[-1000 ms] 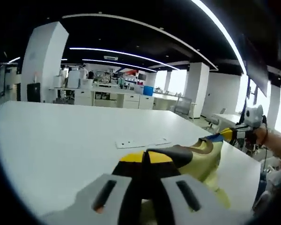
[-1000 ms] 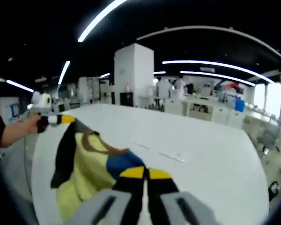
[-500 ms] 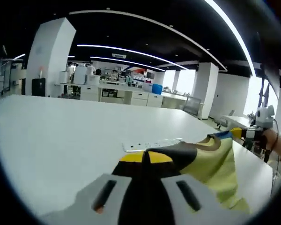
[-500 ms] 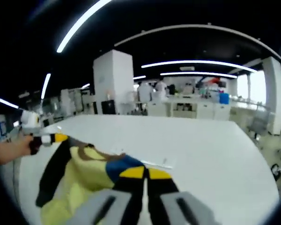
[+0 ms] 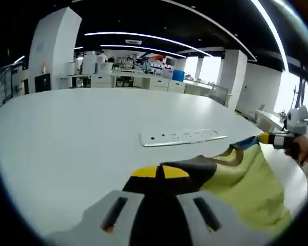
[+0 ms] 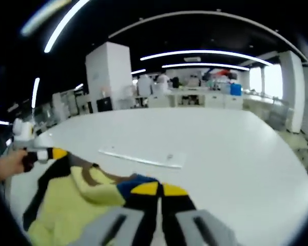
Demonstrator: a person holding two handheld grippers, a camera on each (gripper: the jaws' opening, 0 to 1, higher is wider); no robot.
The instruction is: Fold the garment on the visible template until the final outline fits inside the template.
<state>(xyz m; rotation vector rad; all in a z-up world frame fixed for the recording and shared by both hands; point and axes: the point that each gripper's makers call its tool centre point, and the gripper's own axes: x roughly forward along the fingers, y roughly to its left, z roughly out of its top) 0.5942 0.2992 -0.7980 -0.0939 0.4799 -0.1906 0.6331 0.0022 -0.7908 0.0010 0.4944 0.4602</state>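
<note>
A yellow garment (image 5: 246,187) with black, brown and blue panels hangs stretched between the two grippers above a white table (image 5: 66,138). In the left gripper view my left gripper (image 5: 160,171) is shut on the garment's black corner, and the right gripper (image 5: 277,138) shows at the far right in a hand, holding the blue corner. In the right gripper view my right gripper (image 6: 158,189) is shut on the blue part of the garment (image 6: 66,205), and the left gripper (image 6: 43,154) shows at the left edge in a hand, gripping the black edge.
A flat pale strip (image 5: 182,137) with small holes lies on the table beyond the garment; it also lies ahead in the right gripper view, the strip (image 6: 143,158). White pillars, cabinets and people stand far behind the table edge (image 6: 277,148).
Both views have tipped downward and closer to the table; the strip looks larger and nearer. The garment stays held between both grippers and hangs lower toward the tabletop.
</note>
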